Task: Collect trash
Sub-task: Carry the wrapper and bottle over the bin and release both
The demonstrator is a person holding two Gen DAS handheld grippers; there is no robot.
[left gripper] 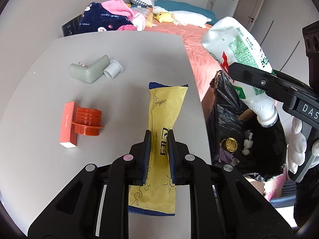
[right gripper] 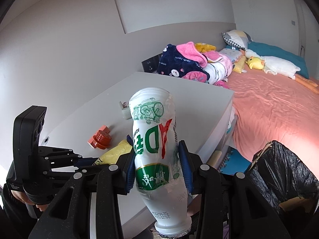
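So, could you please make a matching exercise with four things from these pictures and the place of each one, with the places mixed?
Things:
1. yellow wrapper
2. white bottle
3. orange threaded cap
4. gold lid

Places:
A. inside the black trash bag
B. in the right gripper
C. on the table, beside an orange box
D. in the left gripper

Pairs: 1-D, 2-B, 3-C, 4-A

you can read "das" in white on the right gripper handle. the crumpled white bottle shows "ad" upside down and a date starting "2025". the navy blanket reads "lucky rabbit".
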